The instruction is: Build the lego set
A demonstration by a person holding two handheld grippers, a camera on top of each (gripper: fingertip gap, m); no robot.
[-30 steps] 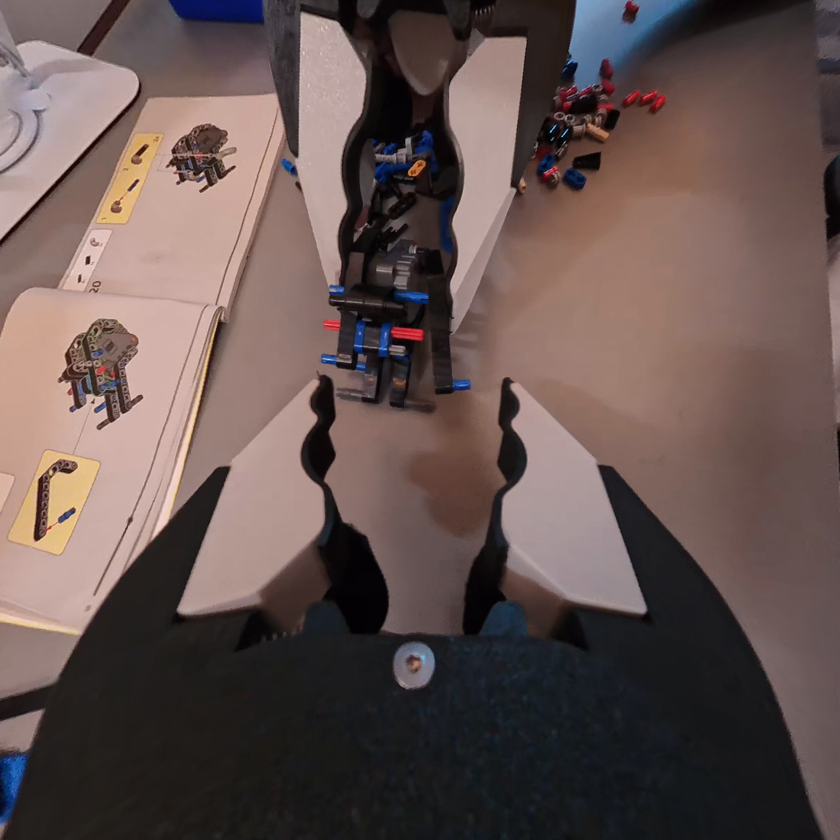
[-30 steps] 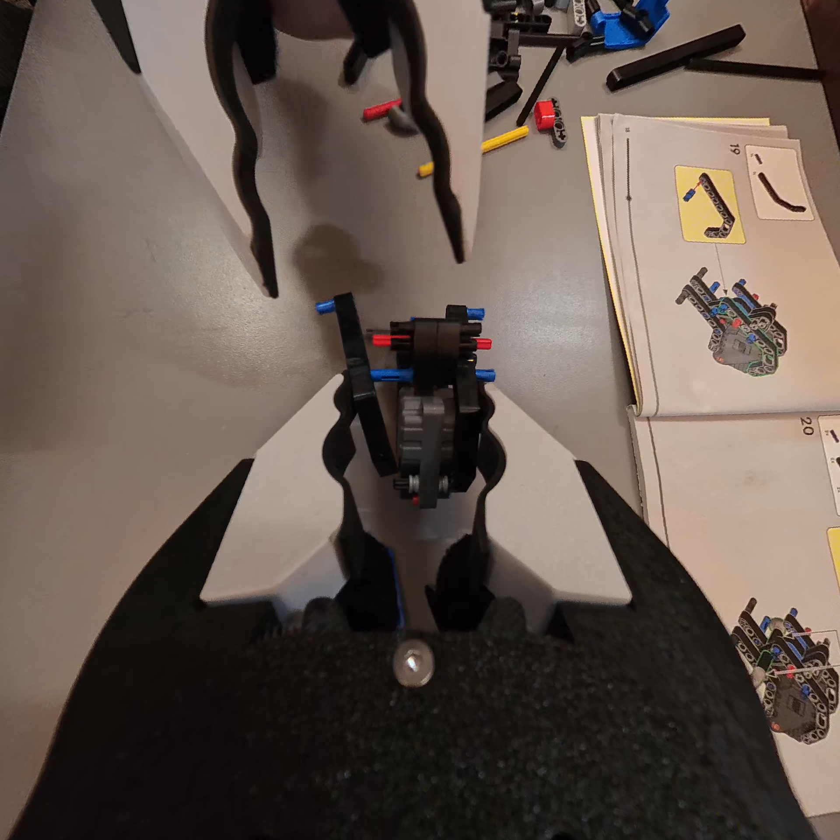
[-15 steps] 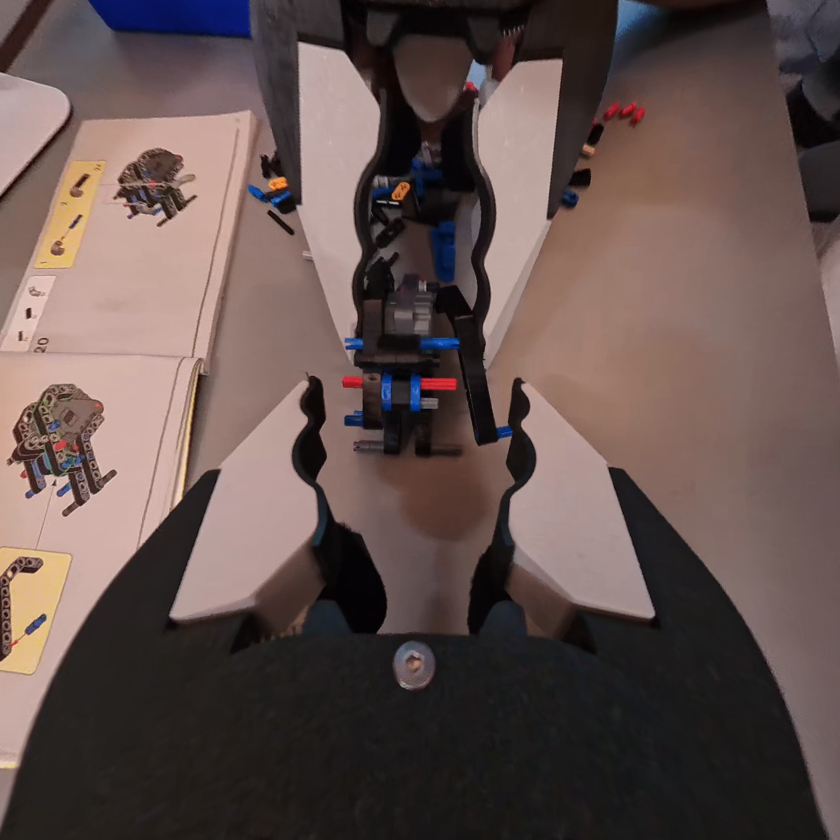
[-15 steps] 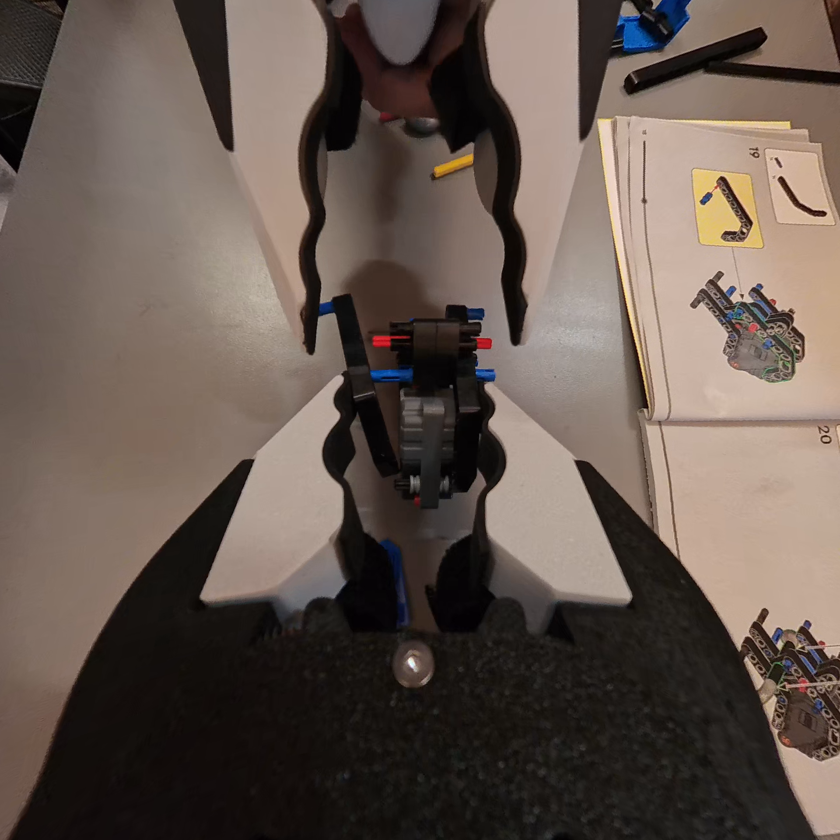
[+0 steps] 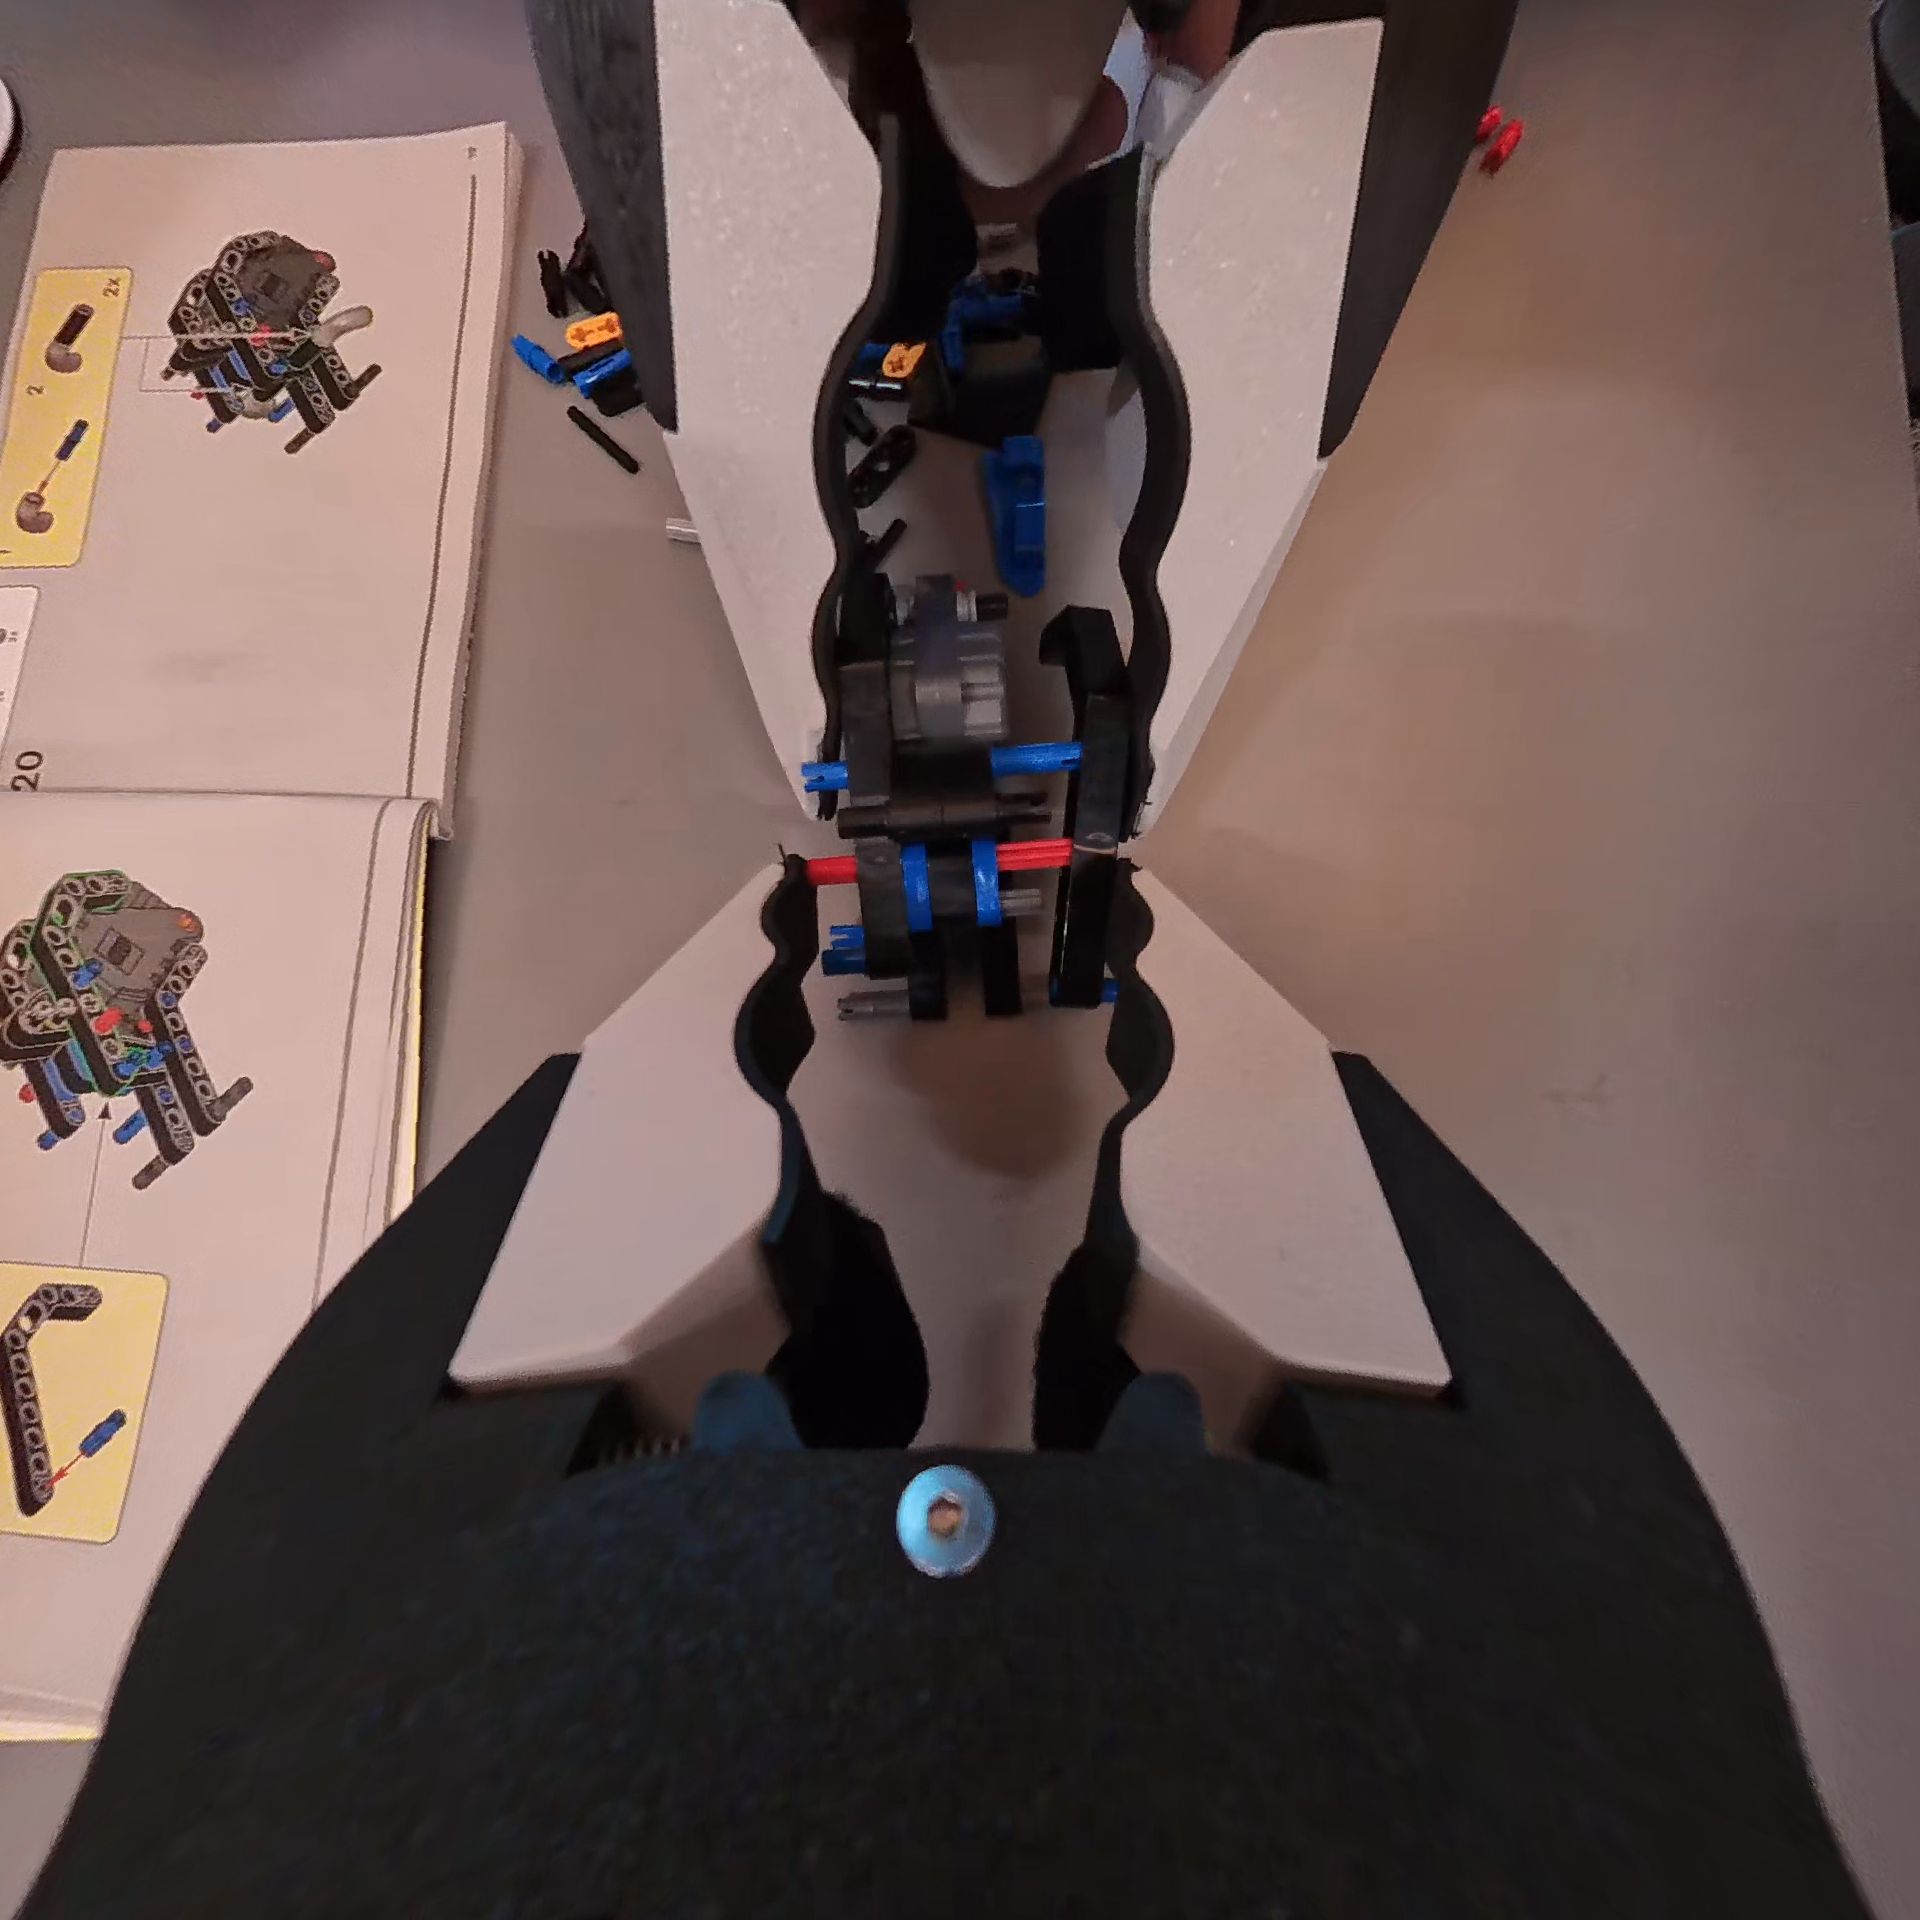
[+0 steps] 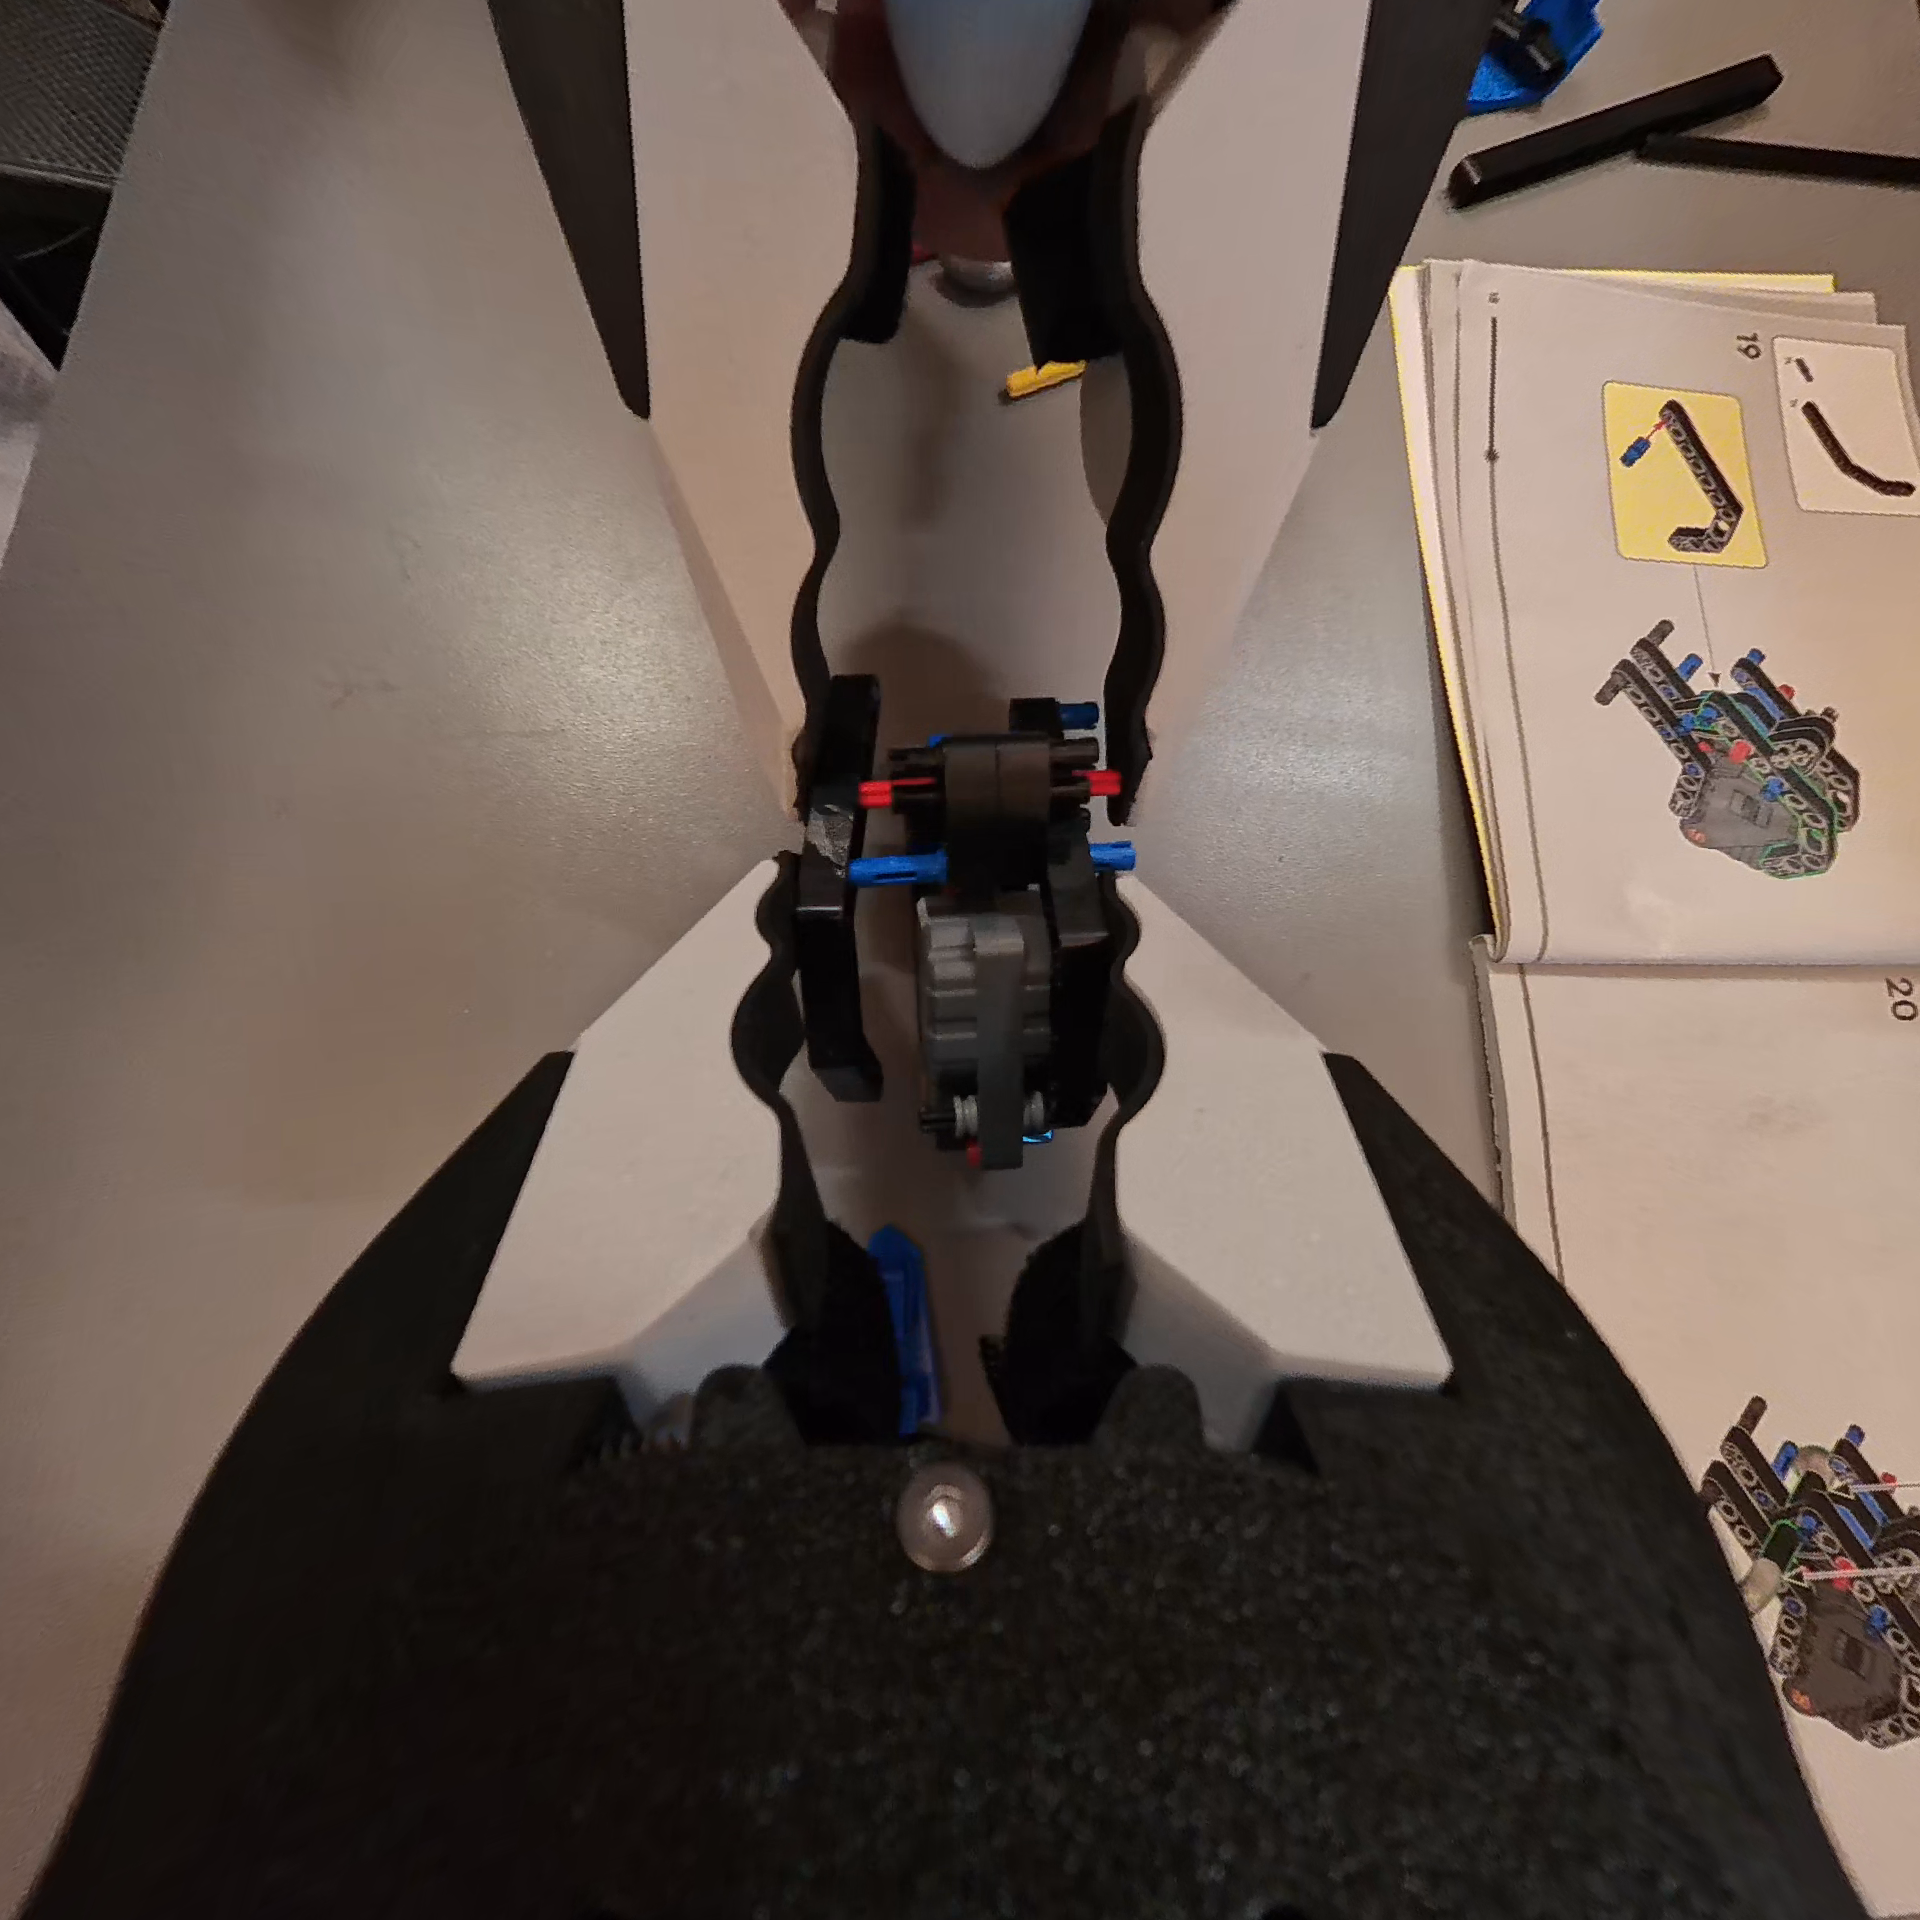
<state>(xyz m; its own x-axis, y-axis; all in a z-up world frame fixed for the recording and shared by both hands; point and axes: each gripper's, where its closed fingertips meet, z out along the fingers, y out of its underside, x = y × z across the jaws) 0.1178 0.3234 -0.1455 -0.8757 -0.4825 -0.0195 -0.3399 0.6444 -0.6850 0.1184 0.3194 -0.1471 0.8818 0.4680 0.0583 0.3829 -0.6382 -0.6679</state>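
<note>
A black lego assembly [image 5: 935, 821] with a grey block, blue pins and a red axle hangs between both grippers above the table; it also shows in the right wrist view [image 6: 987, 831]. My right gripper [image 6: 951, 878] is shut on its grey-block end, and shows from the far side in the left wrist view [image 5: 982, 816]. My left gripper [image 5: 958, 878] has closed onto the other end: one fingertip [image 5: 784, 883] touches the red axle, the other presses the outer black beam [image 5: 1086, 914]. It enters the right wrist view from the top [image 6: 971, 779].
An open instruction booklet [image 5: 229, 623] lies to my left, also in the right wrist view [image 6: 1704, 790]. Loose black, blue and orange pieces [image 5: 582, 364] and a blue piece [image 5: 1013, 509] lie beyond. Long black beams [image 6: 1621, 135] and a yellow axle [image 6: 1044, 376] lie on the table. The tips of both grippers are at nearly the same place. Between my right fingertips and the blue piece [image 5: 1013, 509] there is roughly 9 cm. Look for it in the right wrist view [image 6: 906, 1331] too.
My left gripper moved forward to the assembly and narrowed its fingers onto it. The outer black beam went from tilted to parallel with the rest. The right gripper kept its hold.
</note>
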